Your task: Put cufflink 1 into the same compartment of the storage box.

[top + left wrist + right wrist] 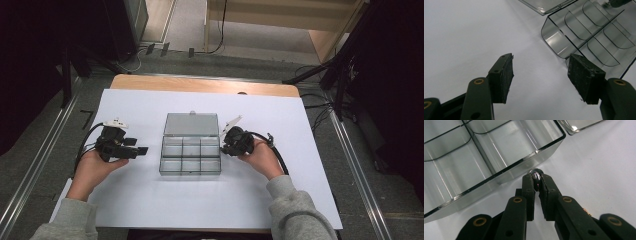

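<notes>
Sleeves, grey, two, at the bottom edge of the high view; a hand on each hand-held gripper.

High view. Left hand-held gripper (pixel 141 150): on the white sheet (pixel 150 200), left of the box, tips pointing toward it, near but apart. Right hand-held gripper (pixel 224 145): tips at the right wall of the box. Box (pixel 190 157): clear plastic, six compartments in two rows, lid (pixel 191 124) laid open flat on the far side. Sheet covers the wooden tabletop (pixel 200 85), a strip of which shows along the far edge.

Left gripper view. Left hand-held gripper (pixel 540 75): jaws apart, nothing between them, white sheet beneath. Box (pixel 599 37) at upper right, curved dividers visible; its near corner just beyond the right jaw.

Right gripper view. Right hand-held gripper (pixel 537 178): jaws together, clamped on a small shiny metal piece (pixel 535 174), rounded at its tip; what it is cannot be told. Piece sits just beside the outer corner of the box (pixel 499 152), low near the sheet; whether it touches the wall cannot be told.
</notes>
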The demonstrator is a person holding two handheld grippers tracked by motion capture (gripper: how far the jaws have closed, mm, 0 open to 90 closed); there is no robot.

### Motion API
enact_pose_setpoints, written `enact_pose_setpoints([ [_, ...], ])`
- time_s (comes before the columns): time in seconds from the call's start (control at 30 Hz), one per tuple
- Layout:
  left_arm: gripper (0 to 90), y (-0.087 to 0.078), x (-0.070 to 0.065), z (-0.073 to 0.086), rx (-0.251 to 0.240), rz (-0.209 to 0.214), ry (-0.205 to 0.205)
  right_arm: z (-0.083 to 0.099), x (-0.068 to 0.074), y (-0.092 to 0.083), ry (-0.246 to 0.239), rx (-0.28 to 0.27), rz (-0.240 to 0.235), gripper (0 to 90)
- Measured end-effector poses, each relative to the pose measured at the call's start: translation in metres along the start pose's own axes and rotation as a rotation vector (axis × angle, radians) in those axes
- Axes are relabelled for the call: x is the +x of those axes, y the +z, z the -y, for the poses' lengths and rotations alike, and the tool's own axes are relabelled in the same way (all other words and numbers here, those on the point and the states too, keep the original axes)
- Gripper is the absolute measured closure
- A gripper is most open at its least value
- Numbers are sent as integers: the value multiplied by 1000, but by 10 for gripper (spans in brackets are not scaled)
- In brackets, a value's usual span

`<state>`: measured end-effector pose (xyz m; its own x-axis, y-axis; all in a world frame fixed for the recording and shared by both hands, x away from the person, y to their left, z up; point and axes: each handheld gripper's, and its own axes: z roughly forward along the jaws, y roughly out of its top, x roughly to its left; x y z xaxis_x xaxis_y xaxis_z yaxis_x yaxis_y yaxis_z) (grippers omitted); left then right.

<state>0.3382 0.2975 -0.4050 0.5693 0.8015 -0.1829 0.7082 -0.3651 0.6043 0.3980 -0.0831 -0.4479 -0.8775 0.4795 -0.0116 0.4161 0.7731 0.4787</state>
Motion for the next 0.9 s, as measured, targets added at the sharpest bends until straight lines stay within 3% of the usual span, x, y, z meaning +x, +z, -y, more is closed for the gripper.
enact_pose_setpoints([
  [0.9, 352, 3, 0, -2, 2, 9, -3, 3, -2, -32, 63, -81, -32, 838],
])
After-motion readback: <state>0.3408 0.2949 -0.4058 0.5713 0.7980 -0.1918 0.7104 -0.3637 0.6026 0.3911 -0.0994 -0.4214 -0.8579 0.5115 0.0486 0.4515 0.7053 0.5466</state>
